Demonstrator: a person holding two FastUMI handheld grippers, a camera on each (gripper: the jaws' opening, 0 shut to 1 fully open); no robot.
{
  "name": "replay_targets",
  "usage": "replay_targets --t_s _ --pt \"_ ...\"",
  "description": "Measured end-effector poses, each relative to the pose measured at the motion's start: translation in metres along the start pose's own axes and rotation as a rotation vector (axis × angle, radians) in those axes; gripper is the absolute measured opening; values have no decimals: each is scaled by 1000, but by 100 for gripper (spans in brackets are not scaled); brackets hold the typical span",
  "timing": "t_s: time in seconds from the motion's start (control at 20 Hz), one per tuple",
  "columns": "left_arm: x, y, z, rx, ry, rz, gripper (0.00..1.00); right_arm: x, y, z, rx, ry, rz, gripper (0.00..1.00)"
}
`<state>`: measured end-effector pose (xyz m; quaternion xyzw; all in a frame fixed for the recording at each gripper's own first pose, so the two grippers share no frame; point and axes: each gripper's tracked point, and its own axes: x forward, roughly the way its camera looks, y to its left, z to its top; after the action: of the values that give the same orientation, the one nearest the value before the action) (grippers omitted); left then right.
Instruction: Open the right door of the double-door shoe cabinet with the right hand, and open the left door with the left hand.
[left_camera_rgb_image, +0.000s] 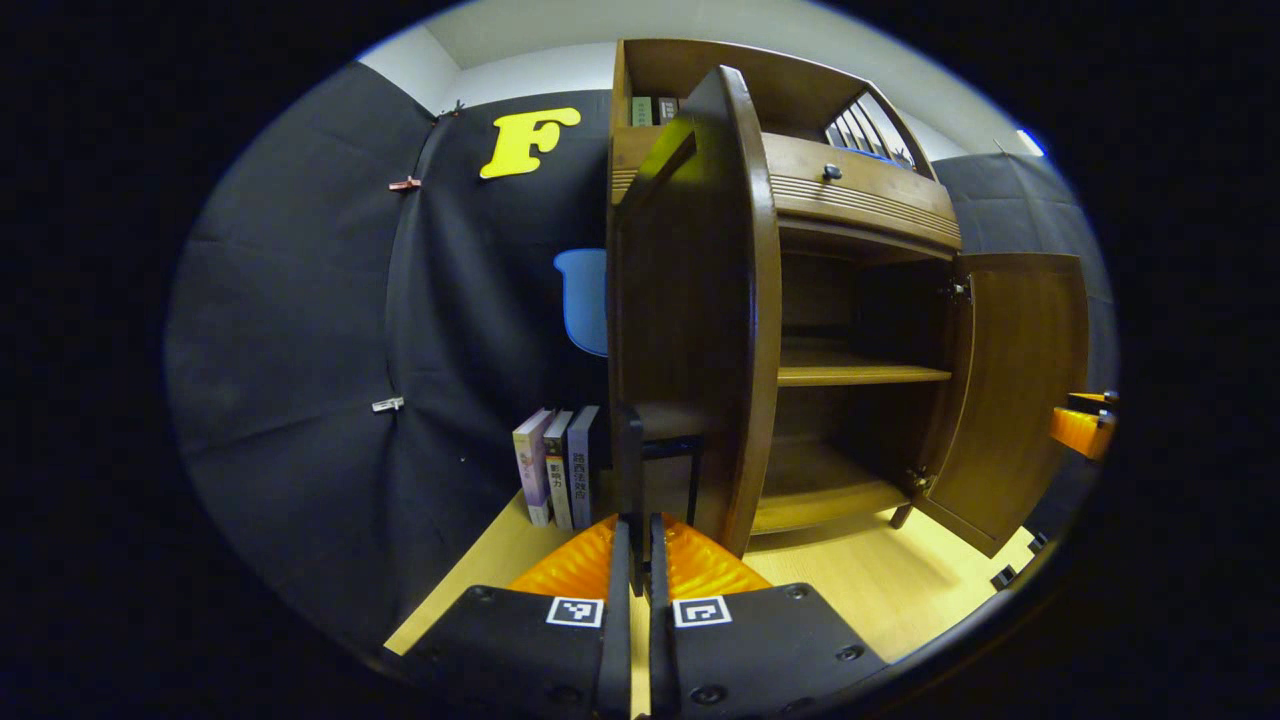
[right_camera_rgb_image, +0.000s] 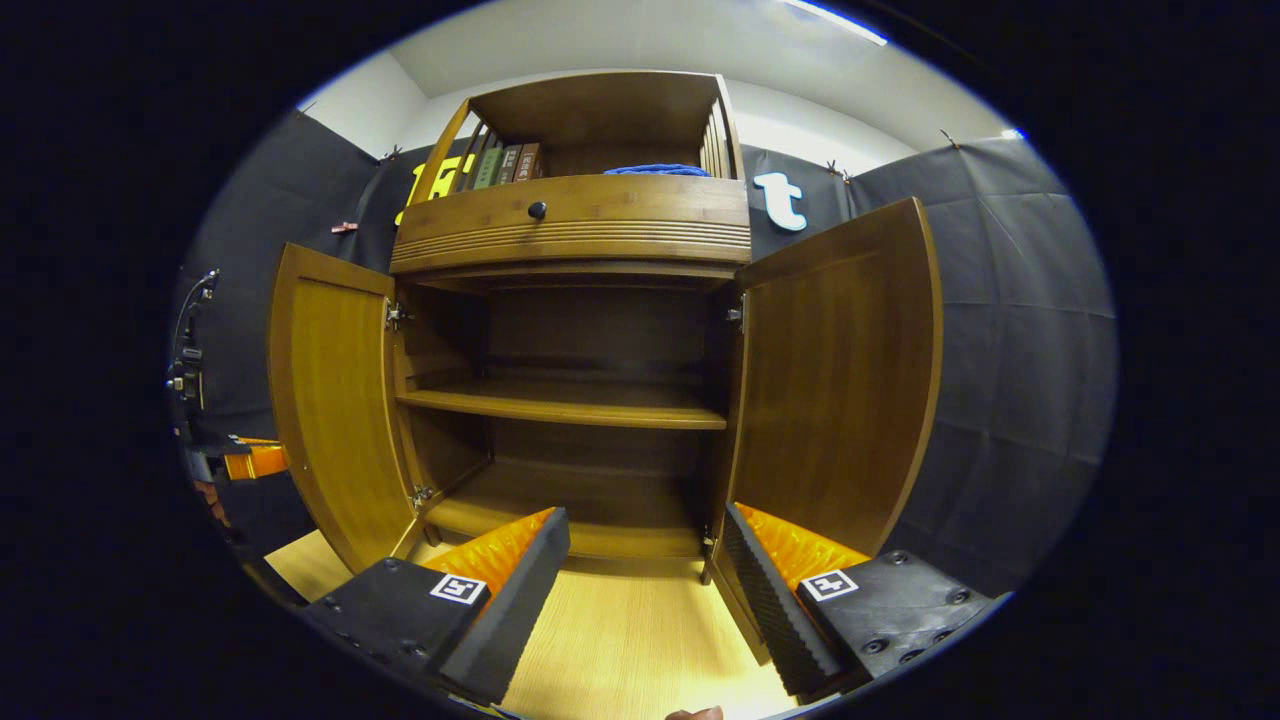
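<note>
The brown wooden shoe cabinet (right_camera_rgb_image: 570, 225) stands with both doors swung open, showing bare shelves (right_camera_rgb_image: 560, 402). In the left gripper view the left door (left_camera_rgb_image: 700, 300) is seen nearly edge-on, and my left gripper (left_camera_rgb_image: 632, 545) is shut on its dark vertical handle (left_camera_rgb_image: 629, 450). The right door (left_camera_rgb_image: 1015, 390) hangs wide open beyond it. In the right gripper view my right gripper (right_camera_rgb_image: 640, 570) is open in front of the cabinet, holding nothing, with the right door (right_camera_rgb_image: 840, 380) just to its right and the left door (right_camera_rgb_image: 330, 400) at the left.
Several books (left_camera_rgb_image: 555, 465) stand on the light wooden floor (right_camera_rgb_image: 620, 640) left of the cabinet, near a blue chair (left_camera_rgb_image: 585, 300). Books (right_camera_rgb_image: 500, 162) and a blue cloth (right_camera_rgb_image: 655, 170) sit in the top compartment above a drawer knob (right_camera_rgb_image: 537, 210). Black cloth walls surround the booth.
</note>
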<state>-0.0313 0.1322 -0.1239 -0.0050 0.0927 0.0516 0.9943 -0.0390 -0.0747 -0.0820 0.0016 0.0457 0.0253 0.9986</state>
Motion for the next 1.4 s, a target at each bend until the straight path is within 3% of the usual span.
replay_targets --t_s 0.2,0.45,0.95,1.2,1.4 --pt "-2 36 -2 -15 9 57 11 -2 10 3 1 0 19 98" --pt "-6 49 -4 -56 27 49 11 1 24 0 -14 8 44 98" --pt "-33 28 10 -19 -25 82 10 7 24 8 -11 -5 70 96" --pt "-50 0 21 -9 -58 53 11 9 24 13 -9 -11 93 96" --pt "-56 -28 27 -2 -75 13 61 8 21 17 -8 -24 99 98"
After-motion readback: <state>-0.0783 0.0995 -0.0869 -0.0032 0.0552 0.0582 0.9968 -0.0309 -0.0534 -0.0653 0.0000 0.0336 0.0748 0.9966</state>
